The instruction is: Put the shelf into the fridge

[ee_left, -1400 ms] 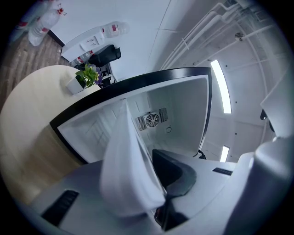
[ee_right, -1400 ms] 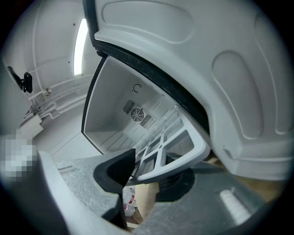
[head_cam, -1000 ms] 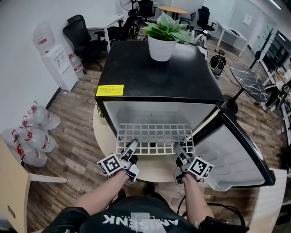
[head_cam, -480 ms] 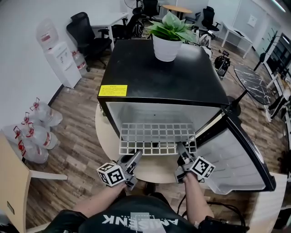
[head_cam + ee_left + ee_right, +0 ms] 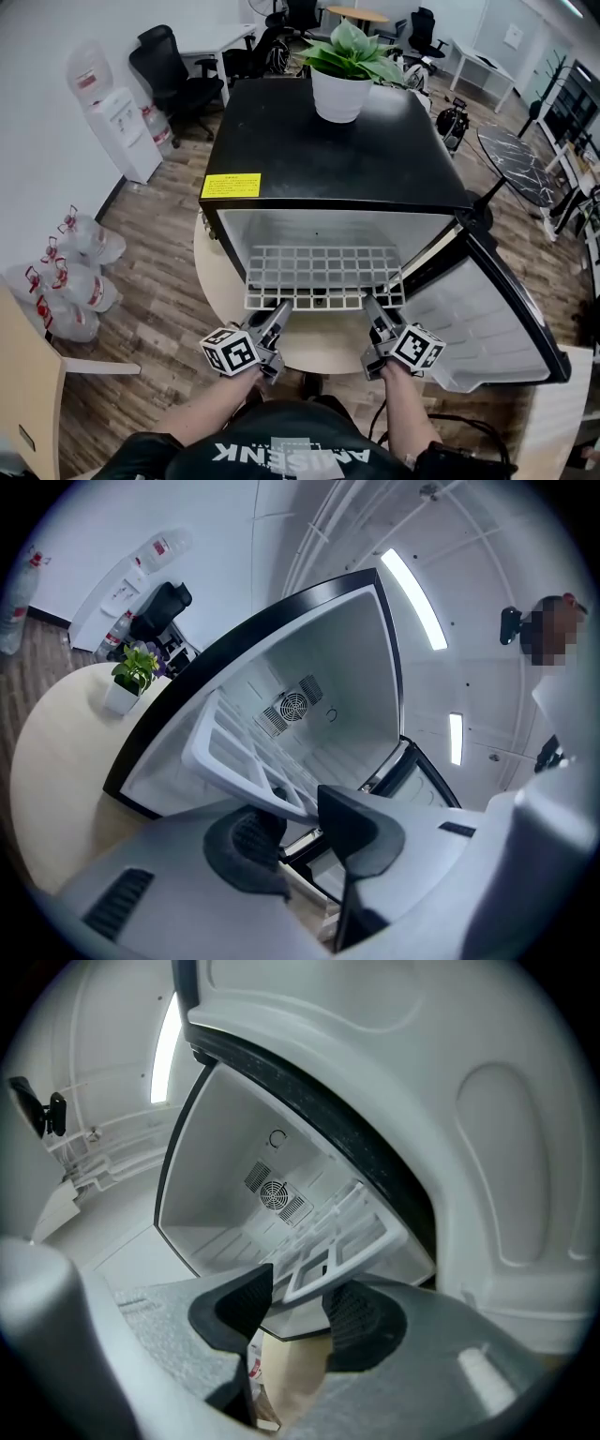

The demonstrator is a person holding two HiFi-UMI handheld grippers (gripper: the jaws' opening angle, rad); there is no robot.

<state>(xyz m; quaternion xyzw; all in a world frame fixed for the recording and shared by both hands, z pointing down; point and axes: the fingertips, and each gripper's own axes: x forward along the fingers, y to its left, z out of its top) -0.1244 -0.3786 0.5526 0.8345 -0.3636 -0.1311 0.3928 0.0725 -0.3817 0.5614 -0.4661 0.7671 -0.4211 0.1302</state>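
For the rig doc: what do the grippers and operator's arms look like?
Both the left gripper and right gripper are grey plastic, each carrying a white cube with black square markers. Fingers are dark, wedge-shaped, with ribbed pads. The person wears a dark top with white print; forearms are unsleeved. Both grippers' jaws have just been opening, the white shelf's edge between them.

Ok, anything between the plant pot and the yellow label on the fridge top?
No. In the head view the plant pot and the yellow label are apart, with only bare black fridge top between them.
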